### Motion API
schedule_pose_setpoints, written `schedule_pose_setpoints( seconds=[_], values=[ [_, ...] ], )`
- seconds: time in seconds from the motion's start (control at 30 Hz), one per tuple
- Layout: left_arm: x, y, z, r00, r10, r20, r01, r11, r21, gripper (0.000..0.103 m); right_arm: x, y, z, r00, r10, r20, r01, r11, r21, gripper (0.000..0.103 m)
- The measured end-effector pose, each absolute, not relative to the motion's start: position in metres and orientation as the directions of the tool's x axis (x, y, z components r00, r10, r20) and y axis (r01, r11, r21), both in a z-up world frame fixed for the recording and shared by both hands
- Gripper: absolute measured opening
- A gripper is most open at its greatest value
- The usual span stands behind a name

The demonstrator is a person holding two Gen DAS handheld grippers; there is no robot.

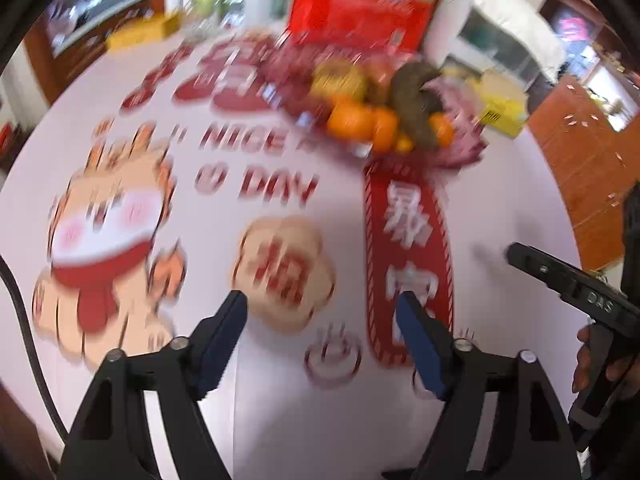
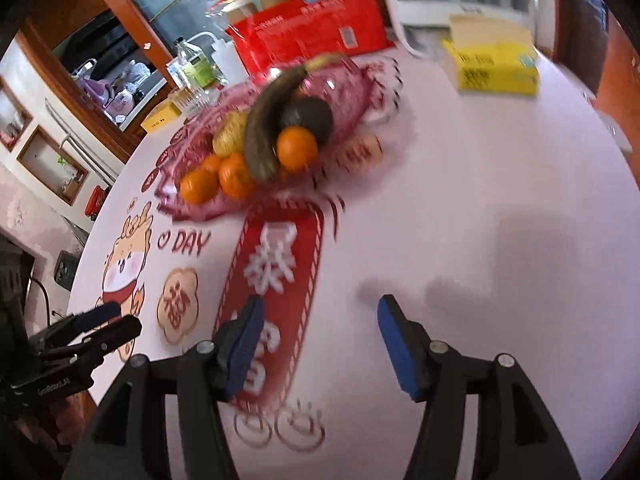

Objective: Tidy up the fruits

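Observation:
A clear pink fruit bowl [image 2: 360,80] stands on the printed white tablecloth [image 2: 460,208]. It holds several oranges [image 2: 297,148], a dark overripe banana [image 2: 268,132], a dark avocado-like fruit [image 2: 310,114] and a yellowish fruit [image 2: 230,136]. In the blurred left wrist view the same bowl [image 1: 460,148] with oranges [image 1: 352,120] and banana [image 1: 412,104] sits beyond the fingers. My left gripper [image 1: 324,308] is open over the cloth with nothing between its blue pads. My right gripper [image 2: 320,312] is open and empty as well, well short of the bowl. Each gripper shows in the other's view: right [image 1: 568,280], left [image 2: 100,320].
A red carton [image 2: 308,36] stands behind the bowl, a yellow box [image 2: 496,64] to its right, bottles [image 2: 194,68] to its left. A white appliance [image 1: 500,36] sits at the back. A hand [image 1: 592,360] holds the right gripper. The round table's edge curves at right.

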State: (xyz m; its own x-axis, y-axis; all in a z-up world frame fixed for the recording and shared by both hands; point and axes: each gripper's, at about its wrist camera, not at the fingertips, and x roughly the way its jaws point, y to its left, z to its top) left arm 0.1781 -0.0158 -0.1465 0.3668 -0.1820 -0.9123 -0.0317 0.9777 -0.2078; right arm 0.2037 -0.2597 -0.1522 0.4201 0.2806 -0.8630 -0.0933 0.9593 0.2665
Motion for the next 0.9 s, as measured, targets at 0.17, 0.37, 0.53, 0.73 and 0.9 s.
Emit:
schedule_pose_setpoints(
  seconds=[0.17,0.37,0.53,0.73,0.9],
  values=[
    [0.144,0.001,-0.144,0.315,-0.152,-0.937,-0.086,0.978,-0.188,0.082,0.165,-0.268,-0.154,0.377,0.251,-0.892,-0.059,0.967,0.247,0.063],
    [0.120,0.015,-0.120,0.301,-0.139,-0.943,-0.059,0.985,-0.164,0.082,0.119,-0.253,-0.137,0.354,0.259,-0.899,-0.035,0.964,0.264,0.064],
    [0.106,0.027,-0.083,0.335,-0.165,-0.928,0.001,0.985,-0.175,0.085,0.090,-0.222,-0.118,0.330,0.254,-0.909,-0.025,0.965,0.261,0.065],
    [0.100,0.045,-0.040,0.375,-0.219,-0.901,0.073,0.976,-0.206,0.089,0.070,-0.177,-0.083,0.362,0.285,-0.888,-0.039,0.956,0.291,0.066],
    [0.094,0.057,-0.020,0.403,-0.205,-0.892,0.081,0.979,-0.188,0.090,0.053,-0.148,-0.050,0.414,0.293,-0.862,-0.020,0.949,0.313,0.072]
  ],
)
